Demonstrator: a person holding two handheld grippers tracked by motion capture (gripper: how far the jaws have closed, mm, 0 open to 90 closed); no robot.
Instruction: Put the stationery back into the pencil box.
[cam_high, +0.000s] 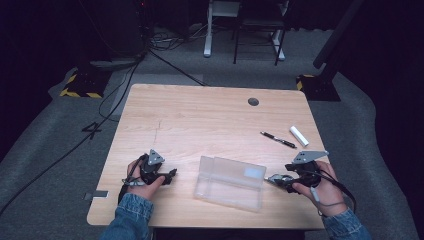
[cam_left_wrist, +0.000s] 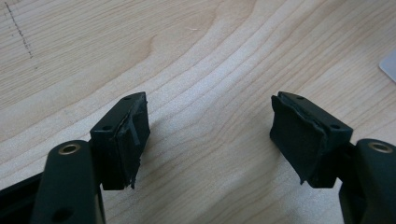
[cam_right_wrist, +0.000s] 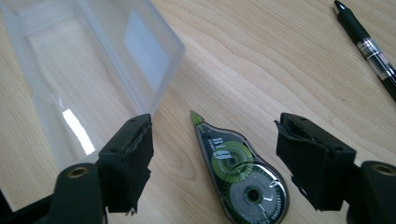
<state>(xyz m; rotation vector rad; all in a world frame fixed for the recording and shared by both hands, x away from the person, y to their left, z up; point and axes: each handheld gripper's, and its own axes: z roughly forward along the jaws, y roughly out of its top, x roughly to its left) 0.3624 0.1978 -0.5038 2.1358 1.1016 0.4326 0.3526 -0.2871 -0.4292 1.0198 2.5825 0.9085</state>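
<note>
The light wooden table (cam_high: 200, 115) carried four things — an open clear plastic case (cam_high: 231, 182), a correction tape dispenser (cam_right_wrist: 240, 172), a black pen (cam_high: 278, 140) and a white eraser (cam_high: 298, 135).

The correction tape dispenser (cam_right_wrist: 243, 175) bears small pale lettering on its clear shell (too blurred to read); the pen (cam_right_wrist: 371, 51) carries an illegible label.

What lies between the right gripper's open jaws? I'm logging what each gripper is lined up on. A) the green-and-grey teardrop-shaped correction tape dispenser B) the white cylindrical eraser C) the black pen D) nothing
A: the right gripper view shows the green-and-grey correction tape dispenser flat on the wooden table between the right gripper's spread jaws.
</note>
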